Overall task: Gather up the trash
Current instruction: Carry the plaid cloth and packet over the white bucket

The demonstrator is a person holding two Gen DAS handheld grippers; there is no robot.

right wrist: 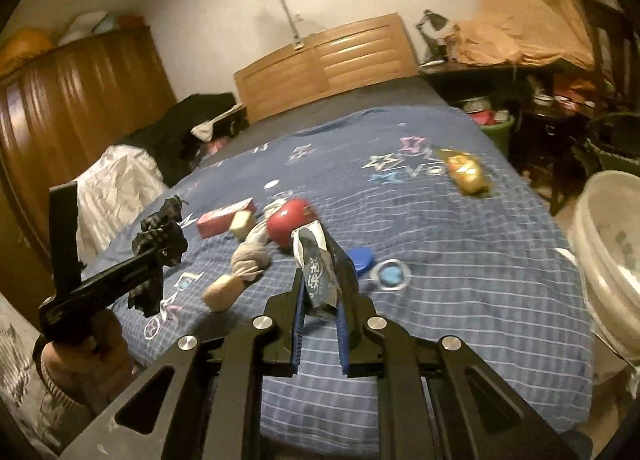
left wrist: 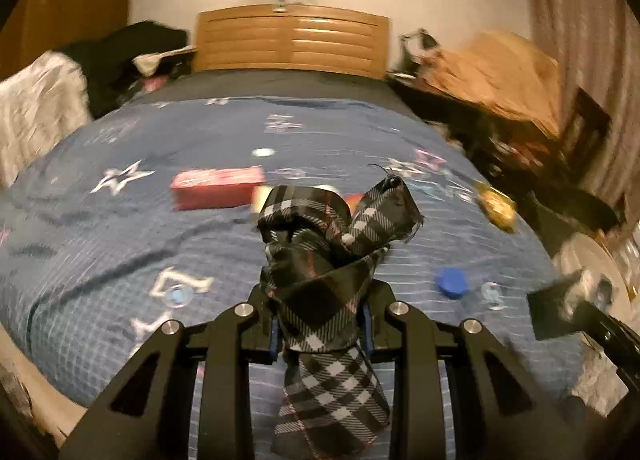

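My left gripper [left wrist: 322,324] is shut on a crumpled black-and-white plaid cloth [left wrist: 328,260] and holds it above the blue star-print bed cover [left wrist: 120,228]. It also shows in the right wrist view [right wrist: 160,244] at the left, with the cloth [right wrist: 162,236] hanging from it. My right gripper [right wrist: 320,272] is shut on a blue-and-white printed wrapper [right wrist: 316,272] above the bed. On the cover lie a red box [right wrist: 224,218], a red round object [right wrist: 290,222], a gold snack wrapper [right wrist: 464,170], a blue cap [right wrist: 362,260] and a blue round lid [right wrist: 390,274].
A white bucket [right wrist: 612,260] stands at the bed's right side. A wooden headboard [right wrist: 324,60] is at the far end, a wardrobe [right wrist: 72,108] at the left, a cluttered desk [right wrist: 520,72] at the right. Dark clothes [right wrist: 188,128] and white bedding [right wrist: 116,188] lie on the bed's left.
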